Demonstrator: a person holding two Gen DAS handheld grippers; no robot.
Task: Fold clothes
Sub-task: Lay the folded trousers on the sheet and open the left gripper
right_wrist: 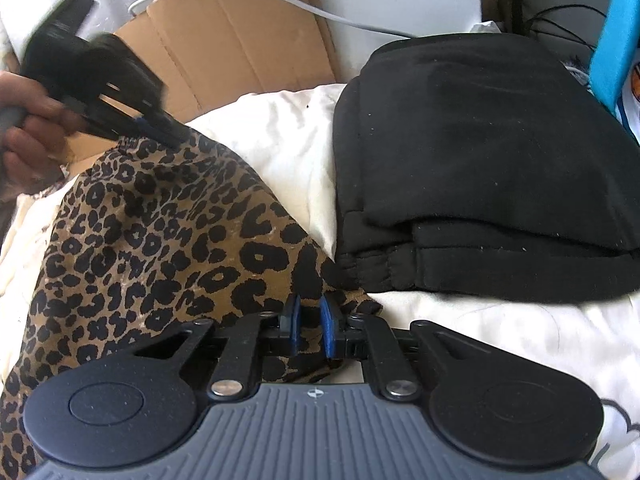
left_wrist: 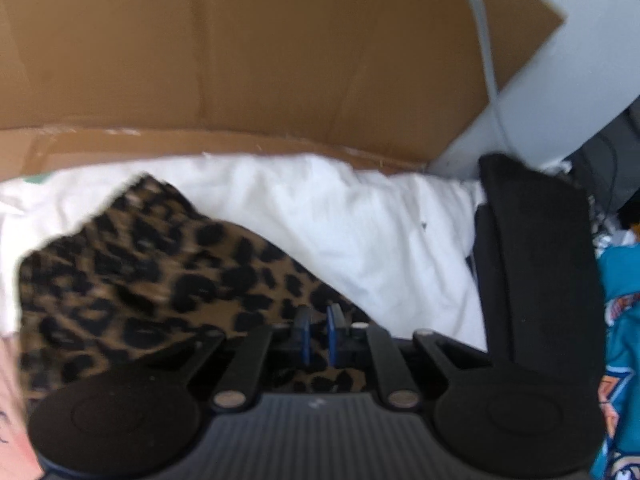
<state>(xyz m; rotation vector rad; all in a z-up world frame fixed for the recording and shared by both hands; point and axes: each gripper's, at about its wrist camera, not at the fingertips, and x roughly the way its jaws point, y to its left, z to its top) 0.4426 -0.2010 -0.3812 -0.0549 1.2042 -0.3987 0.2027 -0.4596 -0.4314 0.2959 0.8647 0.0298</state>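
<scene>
Leopard-print brown-and-black fabric garment (right_wrist: pixel 160 240) lies on the white bedsheet (right_wrist: pixel 288 140), just left of the folded black sweatshirt (right_wrist: pixel 480 160). Right gripper (right_wrist: pixel 310 330) pinches its near corner, pads almost together on the cloth. Left gripper (left_wrist: pixel 318 334) likewise clamps the far edge, hand (right_wrist: pixel 28 128) behind it. Long axis runs gripper to gripper; judging by that, the fold goes across it.

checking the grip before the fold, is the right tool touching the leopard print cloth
Touching. The right wrist view shows the right tool with its blue pads closed on an edge of the leopard print cloth.
</scene>
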